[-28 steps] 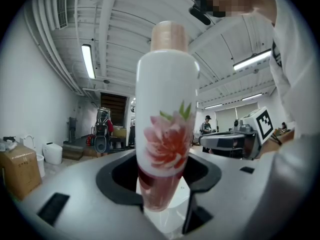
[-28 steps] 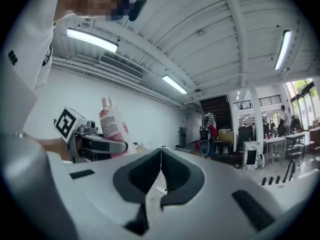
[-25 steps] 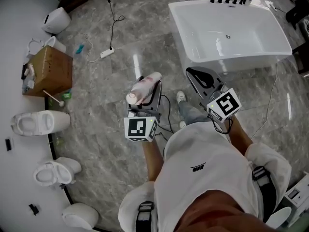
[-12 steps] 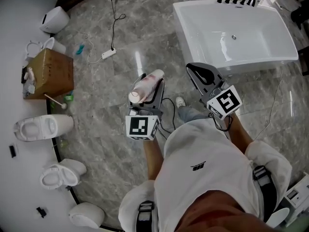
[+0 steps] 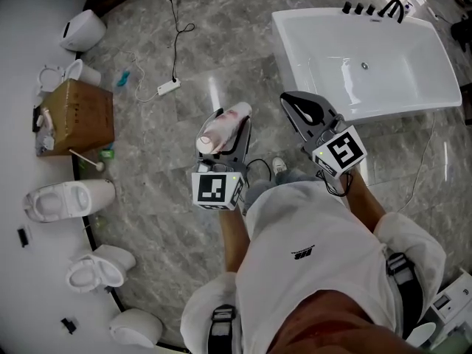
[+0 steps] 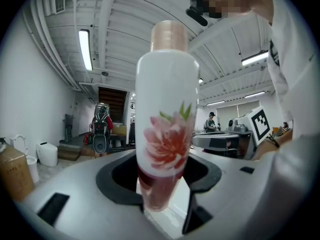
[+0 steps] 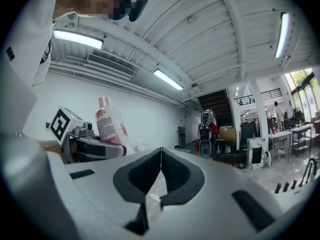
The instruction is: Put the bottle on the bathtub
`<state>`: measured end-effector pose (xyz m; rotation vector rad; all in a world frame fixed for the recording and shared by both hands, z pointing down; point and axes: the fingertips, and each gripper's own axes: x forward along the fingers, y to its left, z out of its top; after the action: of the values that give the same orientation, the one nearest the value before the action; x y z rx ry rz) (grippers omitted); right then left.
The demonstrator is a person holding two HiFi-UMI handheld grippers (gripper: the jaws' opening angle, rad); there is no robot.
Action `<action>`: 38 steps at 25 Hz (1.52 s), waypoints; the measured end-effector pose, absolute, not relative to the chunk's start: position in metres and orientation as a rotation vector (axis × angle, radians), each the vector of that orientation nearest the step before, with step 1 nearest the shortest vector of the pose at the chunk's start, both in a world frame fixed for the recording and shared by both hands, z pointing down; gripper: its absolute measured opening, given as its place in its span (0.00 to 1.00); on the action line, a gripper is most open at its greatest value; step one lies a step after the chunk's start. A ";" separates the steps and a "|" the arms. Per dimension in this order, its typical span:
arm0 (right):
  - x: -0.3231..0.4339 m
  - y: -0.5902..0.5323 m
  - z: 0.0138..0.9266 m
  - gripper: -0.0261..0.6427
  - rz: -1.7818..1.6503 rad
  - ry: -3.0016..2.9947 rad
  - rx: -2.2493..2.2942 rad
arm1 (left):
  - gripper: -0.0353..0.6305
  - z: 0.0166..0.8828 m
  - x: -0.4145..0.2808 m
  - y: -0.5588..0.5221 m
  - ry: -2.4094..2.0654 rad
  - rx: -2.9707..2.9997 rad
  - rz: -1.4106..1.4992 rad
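Bottle (image 6: 165, 114) is upright, clamped at its base in left gripper (image 5: 228, 140) fingers, so I can set it down standing. Bathtub (image 5: 289, 50) is far right, well apart. Right gripper (image 5: 295, 105) fingers are closed together, empty, kept clear alongside.

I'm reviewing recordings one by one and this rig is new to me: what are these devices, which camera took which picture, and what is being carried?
A person, seen from above by a head camera, holds a two-jaw gripper in each hand; the marker cubes are part of them. The other two pictures come from a camera on each gripper, looking along its jaws. The left gripper is clamped on a white bottle with a pink flower print. The right gripper is shut and empty. On the grey marble floor stands a white bathtub ahead, with a cardboard box and toilets at the left.
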<state>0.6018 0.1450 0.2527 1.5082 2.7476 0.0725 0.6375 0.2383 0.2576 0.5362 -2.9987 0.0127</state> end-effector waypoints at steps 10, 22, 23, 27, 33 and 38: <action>0.548 0.168 0.254 0.03 0.058 2.765 1.494 | 0.40 0.256 0.584 0.268 -2.992 0.529 0.020; 0.466 0.200 0.258 0.03 0.068 2.800 1.421 | 0.40 0.262 0.499 0.307 -2.991 0.568 0.008; 0.457 0.205 0.258 0.03 0.068 2.803 1.413 | 0.40 0.262 0.490 0.312 -2.990 0.574 0.007; 0.419 0.228 0.257 0.03 0.068 2.819 1.382 | 0.40 0.263 0.452 0.334 -2.986 0.602 0.004; 0.363 0.276 0.253 0.03 0.080 2.842 1.351 | 0.40 0.262 0.394 0.378 -2.968 0.646 -0.018; 0.319 0.307 0.252 0.03 0.085 2.871 1.308 | 0.40 0.260 0.346 0.412 -2.955 0.684 -0.019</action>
<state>0.3188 0.3074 0.2516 1.3079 2.8708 0.0855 0.3458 0.4121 0.2604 0.6838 -2.9545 -0.0186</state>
